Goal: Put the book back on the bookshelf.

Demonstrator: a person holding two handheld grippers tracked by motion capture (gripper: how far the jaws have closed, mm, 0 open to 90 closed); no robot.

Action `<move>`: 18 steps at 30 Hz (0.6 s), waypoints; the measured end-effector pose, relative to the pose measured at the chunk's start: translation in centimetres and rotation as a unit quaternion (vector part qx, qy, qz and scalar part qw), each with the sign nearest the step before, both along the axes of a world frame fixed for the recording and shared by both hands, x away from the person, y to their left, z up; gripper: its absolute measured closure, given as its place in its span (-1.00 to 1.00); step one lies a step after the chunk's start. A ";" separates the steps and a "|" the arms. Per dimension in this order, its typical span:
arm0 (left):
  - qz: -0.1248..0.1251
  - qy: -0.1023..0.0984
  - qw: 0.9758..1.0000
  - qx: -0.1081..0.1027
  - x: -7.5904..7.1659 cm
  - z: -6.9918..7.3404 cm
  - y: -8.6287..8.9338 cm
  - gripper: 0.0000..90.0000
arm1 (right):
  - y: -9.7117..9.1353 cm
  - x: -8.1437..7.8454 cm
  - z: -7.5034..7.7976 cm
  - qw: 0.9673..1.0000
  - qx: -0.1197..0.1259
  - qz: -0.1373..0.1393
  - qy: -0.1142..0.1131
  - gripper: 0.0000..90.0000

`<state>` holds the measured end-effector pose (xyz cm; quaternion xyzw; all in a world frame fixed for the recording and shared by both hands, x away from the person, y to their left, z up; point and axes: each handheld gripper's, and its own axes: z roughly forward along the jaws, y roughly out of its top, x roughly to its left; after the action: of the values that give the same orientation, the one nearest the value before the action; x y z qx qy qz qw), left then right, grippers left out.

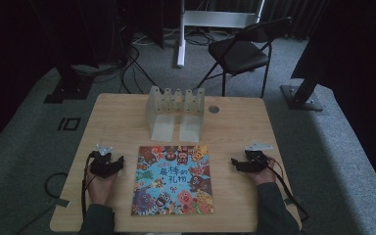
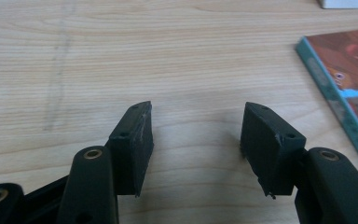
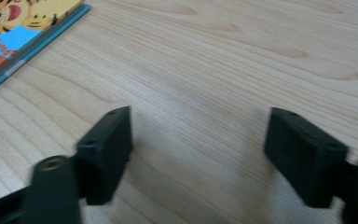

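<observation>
A colourful picture book (image 1: 173, 179) lies flat on the wooden table (image 1: 235, 122), near the front edge, between my two hands. My left gripper (image 1: 120, 162) rests on the table just left of the book, open, with bare wood between its jaws (image 2: 196, 122). The book's teal edge (image 2: 340, 88) shows at the right of the left gripper view. My right gripper (image 1: 234, 163) sits to the right of the book, open and holding nothing (image 3: 199, 128). A corner of the book (image 3: 23, 32) appears at the top left of the right gripper view.
A clear plastic rack (image 1: 175, 111) with several upright dividers stands behind the book at the table's back middle. A small round grommet (image 1: 214, 109) is beside it. A black folding chair (image 1: 242, 51) and stand legs are on the carpet beyond the table.
</observation>
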<state>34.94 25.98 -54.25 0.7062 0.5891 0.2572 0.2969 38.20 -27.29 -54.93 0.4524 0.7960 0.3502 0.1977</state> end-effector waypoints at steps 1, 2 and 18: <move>-0.006 -0.001 1.000 -0.001 0.0 0.0 -0.2 -0.05 | 0.0 -0.1 0.1 1.000 0.000 -0.003 0.000 -0.34; -0.013 -0.002 1.000 -0.001 0.0 -0.1 -0.4 -0.07 | 0.0 -0.1 0.1 1.000 0.000 -0.004 0.000 -0.29; -0.096 0.007 0.995 0.002 -0.3 0.1 -3.6 0.06 | 2.0 -1.1 1.8 0.999 0.006 0.049 -0.003 -0.07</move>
<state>34.64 22.37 -54.10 0.7616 0.5207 0.2233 0.3145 37.11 -25.28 -53.09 0.4130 0.8146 0.3654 0.1797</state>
